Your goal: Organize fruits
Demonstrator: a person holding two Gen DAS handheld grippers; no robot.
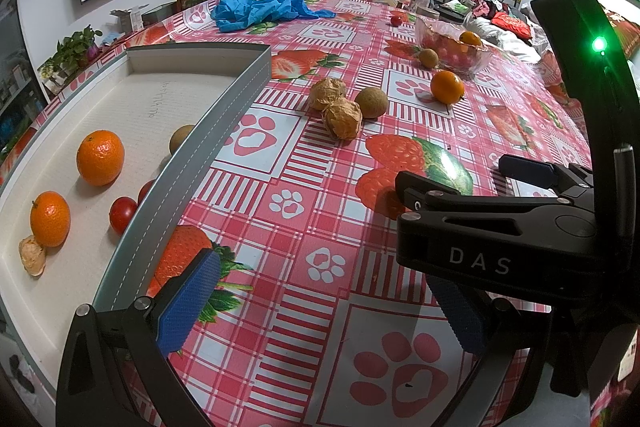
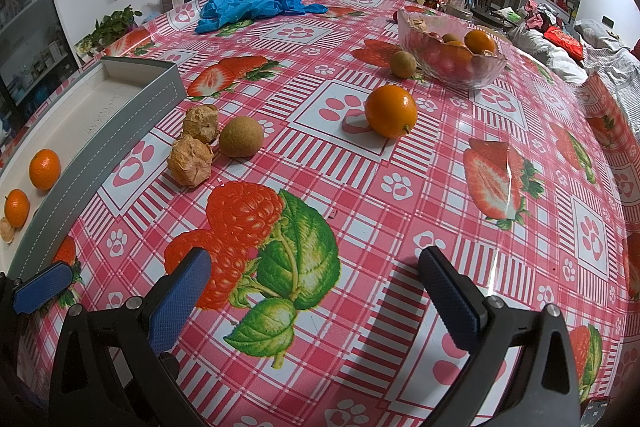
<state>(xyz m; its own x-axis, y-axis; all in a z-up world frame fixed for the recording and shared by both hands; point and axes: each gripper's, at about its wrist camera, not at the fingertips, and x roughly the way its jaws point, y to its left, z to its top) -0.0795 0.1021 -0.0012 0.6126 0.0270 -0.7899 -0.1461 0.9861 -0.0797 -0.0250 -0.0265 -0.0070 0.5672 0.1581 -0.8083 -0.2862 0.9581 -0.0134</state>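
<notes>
Tray (image 1: 224, 115): one. Inside it, two oranges, the larger (image 1: 100, 157) and the smaller (image 1: 50, 218); one papery husk fruit (image 1: 32, 255); two red tomatoes, one in full view (image 1: 123, 215) and one half hidden by the wall (image 1: 146, 190); one brown round fruit (image 1: 182, 139) partly hidden by the wall.

Loose on the tablecloth (image 2: 360, 187): two papery husk fruits (image 2: 201, 123) (image 2: 189, 161); two brown round fruits (image 2: 241, 137) (image 2: 403, 64); one orange (image 2: 391, 111); one small red fruit (image 1: 396, 21) beyond the bowl.

Glass bowl (image 2: 452, 67): one. Its contents overlap; at least one orange (image 2: 480, 41) shows, the rest cannot be counted.

Blue gloves (image 2: 256, 7): one heap, number unclear.
</notes>
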